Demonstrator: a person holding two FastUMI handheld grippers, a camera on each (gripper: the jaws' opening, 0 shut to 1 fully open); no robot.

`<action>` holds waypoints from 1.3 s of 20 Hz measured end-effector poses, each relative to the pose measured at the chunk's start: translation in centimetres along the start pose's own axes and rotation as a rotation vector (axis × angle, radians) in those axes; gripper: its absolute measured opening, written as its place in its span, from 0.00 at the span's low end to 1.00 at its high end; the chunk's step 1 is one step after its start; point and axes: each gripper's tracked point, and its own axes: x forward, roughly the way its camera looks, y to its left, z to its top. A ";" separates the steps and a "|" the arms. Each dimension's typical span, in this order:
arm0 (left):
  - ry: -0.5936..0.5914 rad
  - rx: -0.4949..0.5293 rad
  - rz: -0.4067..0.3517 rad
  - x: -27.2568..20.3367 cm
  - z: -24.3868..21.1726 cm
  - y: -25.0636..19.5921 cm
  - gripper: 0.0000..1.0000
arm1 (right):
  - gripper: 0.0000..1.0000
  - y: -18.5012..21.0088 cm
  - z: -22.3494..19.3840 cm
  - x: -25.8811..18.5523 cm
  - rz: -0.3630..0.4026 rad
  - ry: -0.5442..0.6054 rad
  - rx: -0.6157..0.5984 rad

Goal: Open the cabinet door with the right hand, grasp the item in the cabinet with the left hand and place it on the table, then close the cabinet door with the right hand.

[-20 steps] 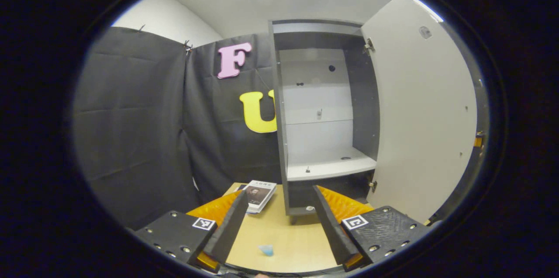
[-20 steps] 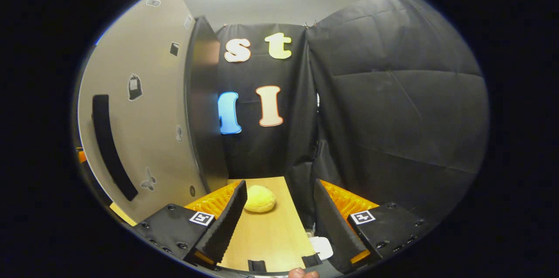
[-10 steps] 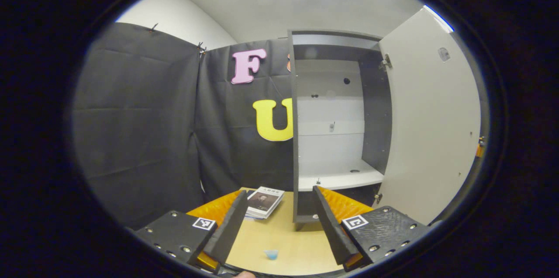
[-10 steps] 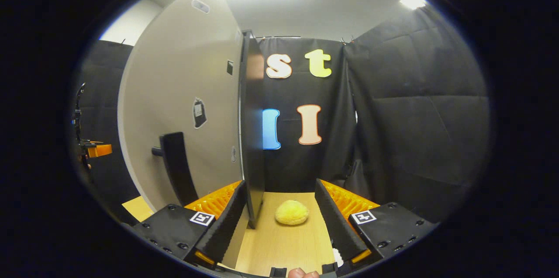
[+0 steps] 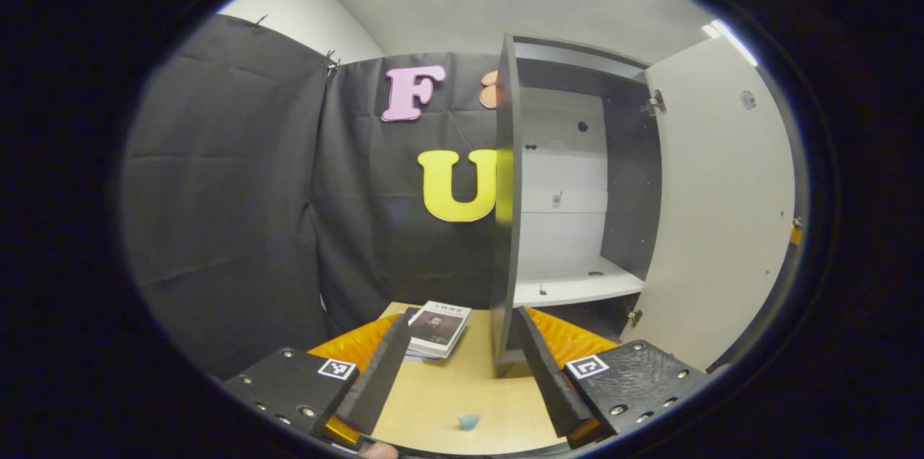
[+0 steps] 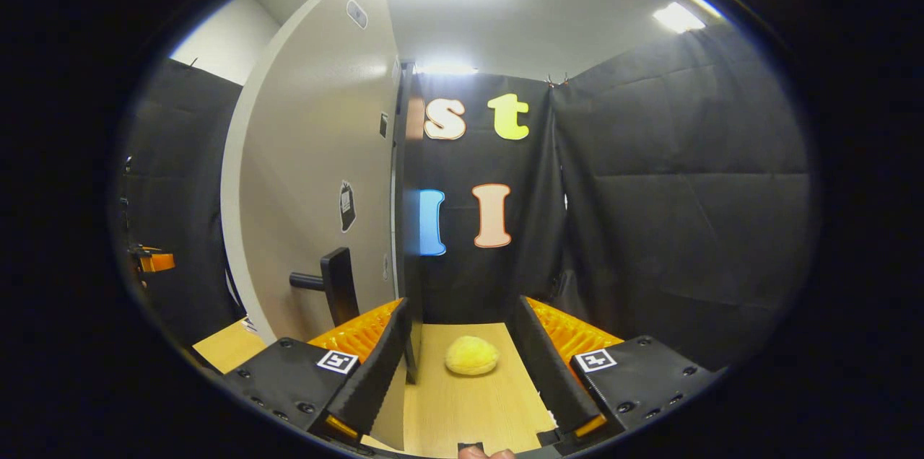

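**Cabinet door standing open, both hand-held grippers empty**

Cabinet (image 5: 556, 192) is standing at the back of the tabletop (image 5: 462, 387) in the left gripper view, and its door (image 5: 722, 199) is swinging wide to the right side of that view. Inside, a pale shelf (image 5: 577, 289) is showing, with only small dark fittings on it. The left hand-held gripper (image 5: 458, 372) is hovering in front of the cabinet with its fingers spread apart and nothing between them. Beside the cabinet's left wall a booklet (image 5: 437, 328) is lying flat on the tabletop, and a small blue object (image 5: 468, 420) is lying near the front edge, between the fingers as the camera is seeing it.

In the right gripper view, the door (image 6: 317, 185) is standing edge-on at the left, and its dark handle (image 6: 338, 286) is sticking out from the outer face. The right hand-held gripper (image 6: 462, 372) is also open, holding nothing, with the door's edge just beside its left finger. A round yellow item (image 6: 471, 356) is resting on the tabletop (image 6: 469, 408) beyond the fingertips, apart from them, to the right of the door's edge. Far left in this view, a part of the other gripper (image 6: 151, 260) is showing.
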 end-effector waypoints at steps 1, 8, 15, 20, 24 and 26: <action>0.001 -0.012 -0.003 0.4 -0.2 0.5 0.89 | 0.89 0.2 -0.1 -0.1 -0.012 0.004 0.016; -0.003 -0.010 -0.013 1.3 -0.2 3.8 0.89 | 0.89 4.5 0.1 -1.5 -0.022 0.011 0.024; -0.004 0.009 -0.042 2.7 -0.6 6.3 0.90 | 0.89 9.2 0.3 -1.4 -0.002 -0.005 0.019; -0.014 0.016 -0.073 3.4 -0.9 7.4 0.89 | 0.89 13.2 0.3 -1.7 0.008 -0.008 0.028; -0.006 0.008 -0.076 4.1 -1.7 8.5 0.89 | 0.93 16.0 0.0 -0.9 0.031 0.005 0.033; -0.012 -0.002 -0.066 4.2 -2.0 9.2 0.90 | 0.89 17.7 0.1 -0.4 0.053 0.007 0.027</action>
